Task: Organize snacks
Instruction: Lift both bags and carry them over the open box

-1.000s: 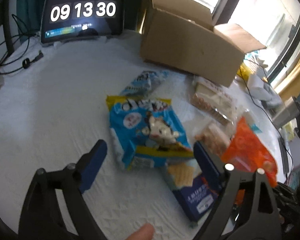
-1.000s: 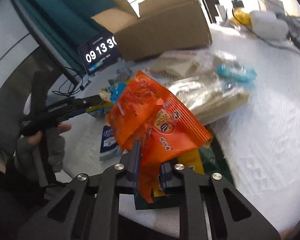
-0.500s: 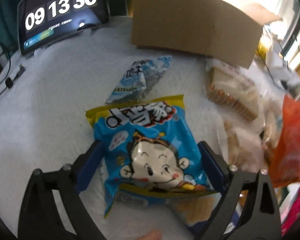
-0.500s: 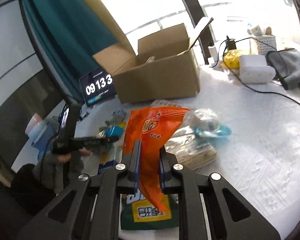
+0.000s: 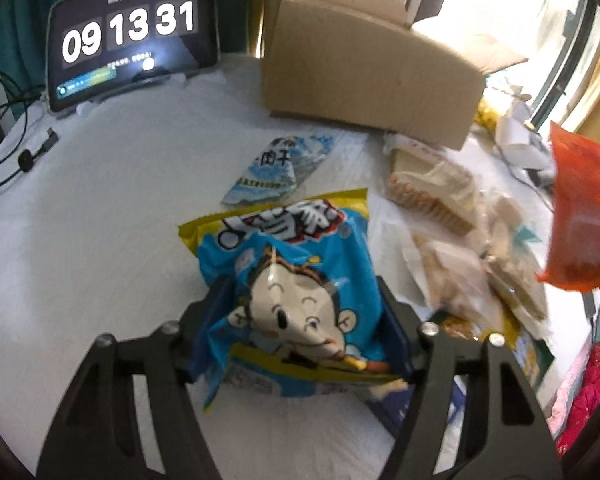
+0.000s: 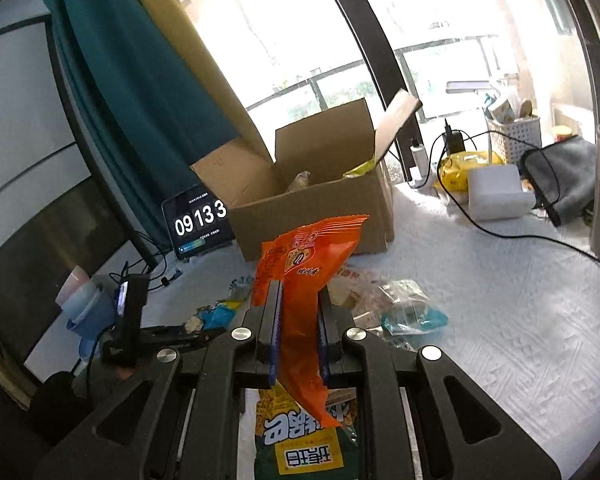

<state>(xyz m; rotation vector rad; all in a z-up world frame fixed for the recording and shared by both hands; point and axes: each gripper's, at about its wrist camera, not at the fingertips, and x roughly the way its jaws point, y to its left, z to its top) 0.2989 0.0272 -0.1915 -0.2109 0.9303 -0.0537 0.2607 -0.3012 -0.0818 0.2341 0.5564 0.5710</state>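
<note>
White tablecloth (image 5: pixel 100 208) — closing left gripper (image 5: pixel 304 312) hides blue bag's (image 5: pixel 296 276) lower edges.

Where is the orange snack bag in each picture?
Left wrist view: the orange bag hangs at the far right edge, above the table, blurred.
Right wrist view: the same bag stands in the middle, pinched between the right gripper's fingers.
Shared landmark: the open cardboard box at the back of the table, with the clock screen to its left.
</note>
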